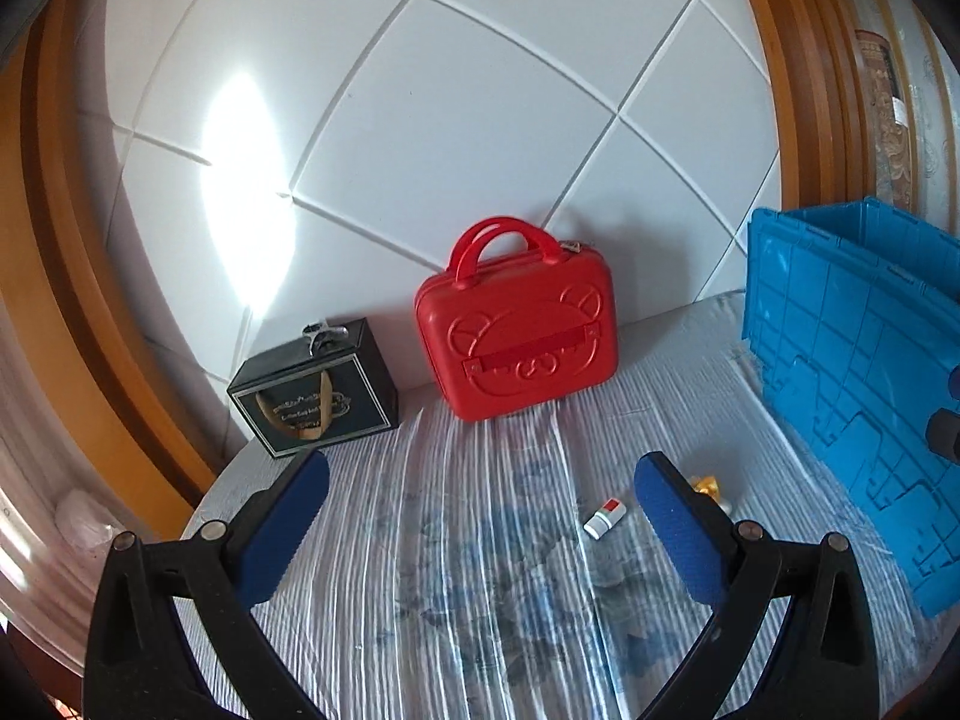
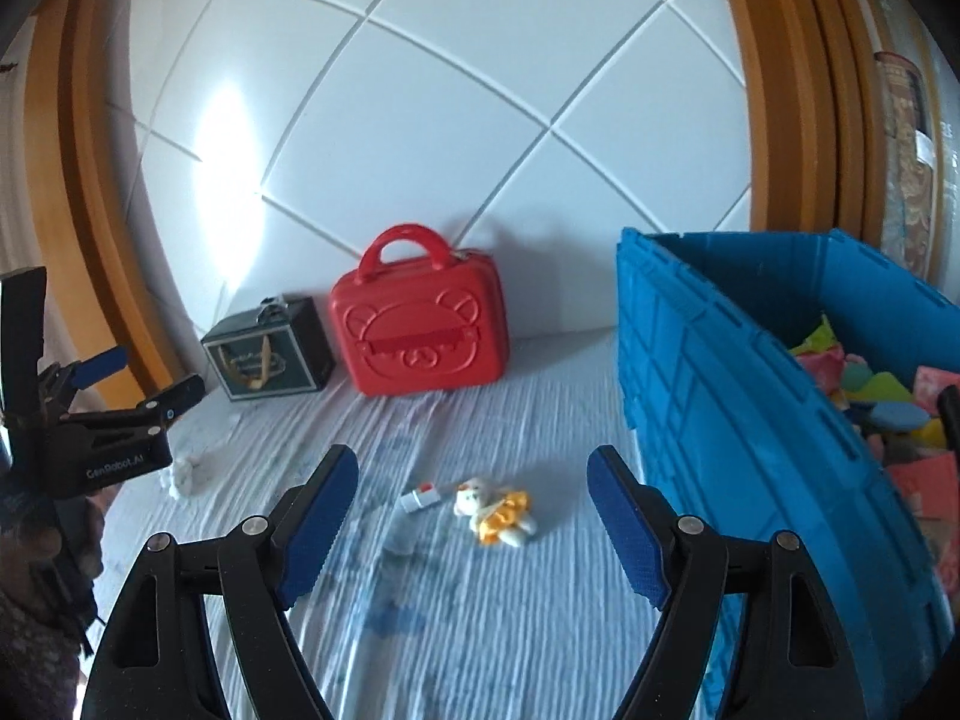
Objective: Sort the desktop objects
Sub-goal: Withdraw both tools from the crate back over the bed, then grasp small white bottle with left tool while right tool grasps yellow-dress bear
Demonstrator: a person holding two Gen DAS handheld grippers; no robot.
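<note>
Toy bear (image 2: 495, 510) near blue crate (image 2: 720, 396) wall

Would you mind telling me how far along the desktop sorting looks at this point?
Partly done: the blue crate already holds a heap of colourful items. Nothing is in hand; the left gripper and right gripper are both open and empty. Left on the cloth are the small plush toy and the red-and-white tube, lying just ahead of the right gripper's fingers.
</note>
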